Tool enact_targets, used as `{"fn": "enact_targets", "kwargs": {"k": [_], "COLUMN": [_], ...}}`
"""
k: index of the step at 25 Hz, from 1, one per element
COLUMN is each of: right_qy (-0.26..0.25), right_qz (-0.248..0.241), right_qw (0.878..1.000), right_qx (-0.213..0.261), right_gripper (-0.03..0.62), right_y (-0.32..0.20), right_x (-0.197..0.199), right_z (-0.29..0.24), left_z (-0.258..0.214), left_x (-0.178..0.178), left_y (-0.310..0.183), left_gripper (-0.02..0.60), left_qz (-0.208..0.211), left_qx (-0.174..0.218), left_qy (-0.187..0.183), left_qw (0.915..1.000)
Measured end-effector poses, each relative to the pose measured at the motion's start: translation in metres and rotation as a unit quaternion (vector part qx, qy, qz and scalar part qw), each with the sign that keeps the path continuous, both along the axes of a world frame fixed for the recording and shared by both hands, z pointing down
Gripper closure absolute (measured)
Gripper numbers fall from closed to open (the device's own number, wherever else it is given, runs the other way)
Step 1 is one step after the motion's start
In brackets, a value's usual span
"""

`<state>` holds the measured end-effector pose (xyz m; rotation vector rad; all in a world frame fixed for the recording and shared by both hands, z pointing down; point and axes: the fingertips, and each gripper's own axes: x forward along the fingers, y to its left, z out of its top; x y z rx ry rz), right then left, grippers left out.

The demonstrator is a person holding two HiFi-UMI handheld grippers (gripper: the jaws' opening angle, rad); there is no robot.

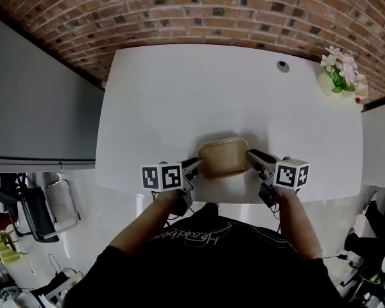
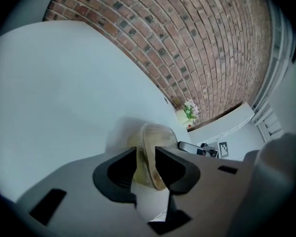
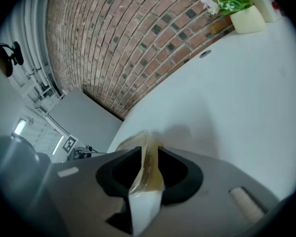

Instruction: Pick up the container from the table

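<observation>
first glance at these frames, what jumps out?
The translucent amber plastic container sits near the front edge of the white table. The left gripper pinches its left end and the right gripper its right end, and each gripper view shows the jaws closed on the thin rim. Next come the red brick wall behind the table and the small pot of white flowers at its far right corner.

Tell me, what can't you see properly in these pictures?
Inside the container: head view, too small and blurry to tell what it holds.
Its underside: hidden in every view, so lifted or resting on the table is unclear.
Its ends: covered by the left tool and right tool, each in its own view.
Red thing by the flowers: head view, too small.
</observation>
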<state>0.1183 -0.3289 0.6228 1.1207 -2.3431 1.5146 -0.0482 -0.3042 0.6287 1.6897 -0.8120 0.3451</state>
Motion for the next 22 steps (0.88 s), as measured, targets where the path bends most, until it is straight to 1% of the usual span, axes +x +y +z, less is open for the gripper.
{"fn": "enact_targets", "kwargs": {"k": [5, 12, 15, 16, 22], "right_qy": [-0.014, -0.046, -0.050, -0.050, -0.050], "right_qz": [0.001, 0.002, 0.006, 0.006, 0.012], "right_qw": [1.000, 0.998, 0.998, 0.998, 0.997], "right_qx": [-0.015, -0.031, -0.038, -0.039, -0.049], "right_gripper": [0.499, 0.500, 0.510, 0.523, 0.528], "right_y": [-0.001, 0.000, 0.000, 0.000, 0.005], "right_x": [0.000, -0.008, -0.009, -0.010, -0.010], "right_z": [0.004, -0.001, -0.002, -0.002, 0.000], "left_z": [0.000, 0.001, 0.001, 0.001, 0.001], "left_x": [-0.001, 0.000, 0.000, 0.000, -0.002], "left_y": [-0.002, -0.002, -0.002, -0.002, -0.001], "left_gripper": [0.462, 0.463, 0.465, 0.465, 0.469], "left_qz": [-0.002, -0.014, -0.016, -0.018, -0.030], "left_qx": [0.002, -0.008, -0.008, -0.006, -0.005], "left_qy": [-0.002, 0.006, 0.006, 0.004, 0.002], "left_qw": [1.0000, 0.9999, 0.9998, 0.9998, 0.9995]}}
